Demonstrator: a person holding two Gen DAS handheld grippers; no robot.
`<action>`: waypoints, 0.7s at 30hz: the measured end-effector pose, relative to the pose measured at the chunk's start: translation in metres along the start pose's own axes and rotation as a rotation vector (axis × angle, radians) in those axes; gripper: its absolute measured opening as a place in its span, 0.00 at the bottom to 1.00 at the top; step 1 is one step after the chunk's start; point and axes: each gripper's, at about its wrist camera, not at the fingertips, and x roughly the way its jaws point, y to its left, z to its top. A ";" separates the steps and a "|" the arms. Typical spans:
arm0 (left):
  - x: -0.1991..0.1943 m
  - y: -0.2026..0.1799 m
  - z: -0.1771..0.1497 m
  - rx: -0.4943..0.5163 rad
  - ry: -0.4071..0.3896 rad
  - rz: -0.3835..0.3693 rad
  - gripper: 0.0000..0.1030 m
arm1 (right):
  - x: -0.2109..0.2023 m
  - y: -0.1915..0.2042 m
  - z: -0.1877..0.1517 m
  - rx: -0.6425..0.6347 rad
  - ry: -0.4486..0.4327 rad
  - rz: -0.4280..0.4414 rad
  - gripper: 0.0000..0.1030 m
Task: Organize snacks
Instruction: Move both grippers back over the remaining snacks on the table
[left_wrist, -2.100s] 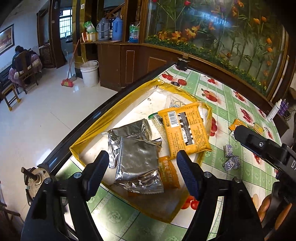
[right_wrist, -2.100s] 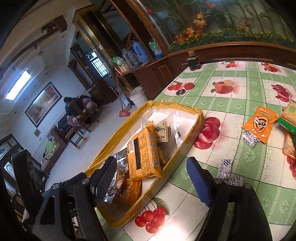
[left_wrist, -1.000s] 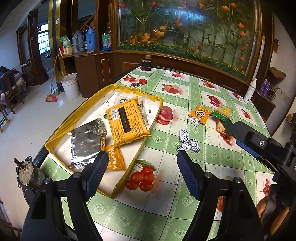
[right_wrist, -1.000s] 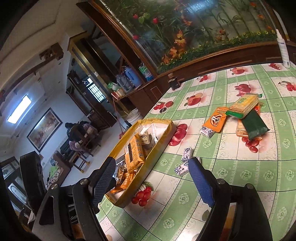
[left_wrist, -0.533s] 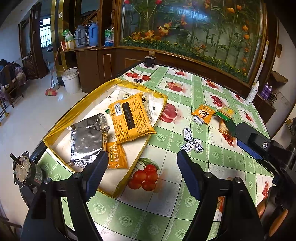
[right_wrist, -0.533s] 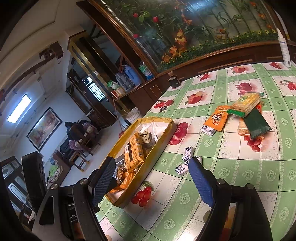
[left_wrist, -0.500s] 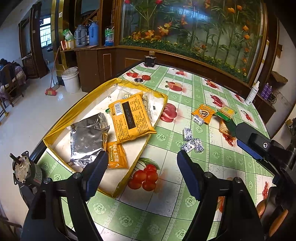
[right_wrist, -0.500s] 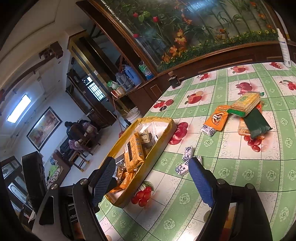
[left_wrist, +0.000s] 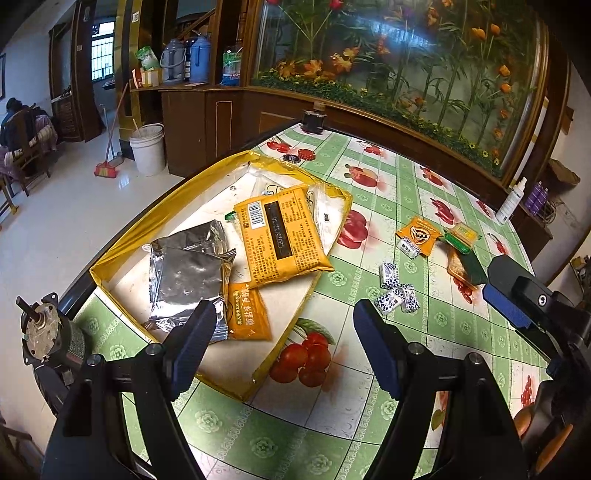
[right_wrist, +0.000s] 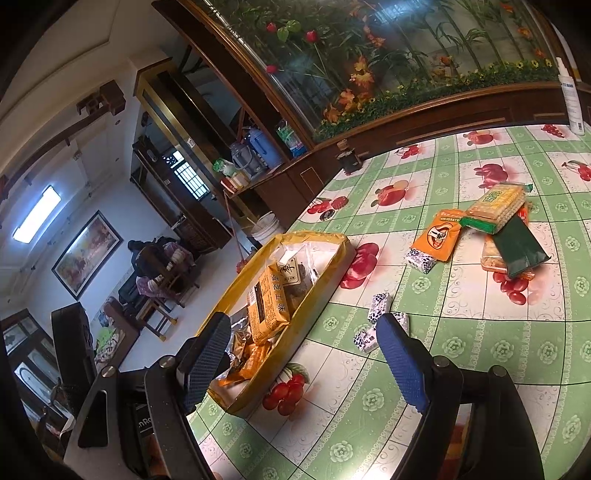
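Observation:
A yellow tray (left_wrist: 110, 254) (right_wrist: 328, 280) lies at the table's left edge. It holds a large orange packet (left_wrist: 280, 236) (right_wrist: 267, 306), a silver foil bag (left_wrist: 186, 273), a small orange sachet (left_wrist: 247, 312) and clear packets. Small blue-white candies (left_wrist: 395, 293) (right_wrist: 376, 321) lie on the cloth right of the tray. Farther right lie an orange packet (left_wrist: 417, 230) (right_wrist: 439, 234), a cracker pack (right_wrist: 496, 206) and a dark green packet (right_wrist: 519, 247). My left gripper (left_wrist: 282, 345) is open and empty above the tray's near corner. My right gripper (right_wrist: 304, 360) is open and empty; its finger (left_wrist: 517, 291) shows in the left wrist view.
The table has a green fruit-print cloth (right_wrist: 461, 354). A small motor (left_wrist: 44, 334) sits at its near left corner. A white spray bottle (left_wrist: 511, 201) (right_wrist: 570, 99) stands at the far right. A wooden cabinet with a flower panel (left_wrist: 406, 74) borders the far side. A black block (left_wrist: 314, 120) sits on the far edge.
Both grippers pulled back and up from the tray, then eased slightly closer. Both stayed open and empty; the snacks have not moved.

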 end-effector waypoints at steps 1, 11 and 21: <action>0.000 0.002 0.000 -0.002 0.002 0.000 0.75 | 0.001 0.000 0.000 -0.002 0.001 -0.001 0.81; 0.001 -0.001 -0.003 0.001 0.014 0.002 0.75 | 0.002 0.000 0.001 0.006 -0.008 -0.003 0.81; -0.002 -0.018 -0.008 0.038 0.018 -0.004 0.75 | -0.014 -0.016 0.000 0.032 -0.034 -0.010 0.81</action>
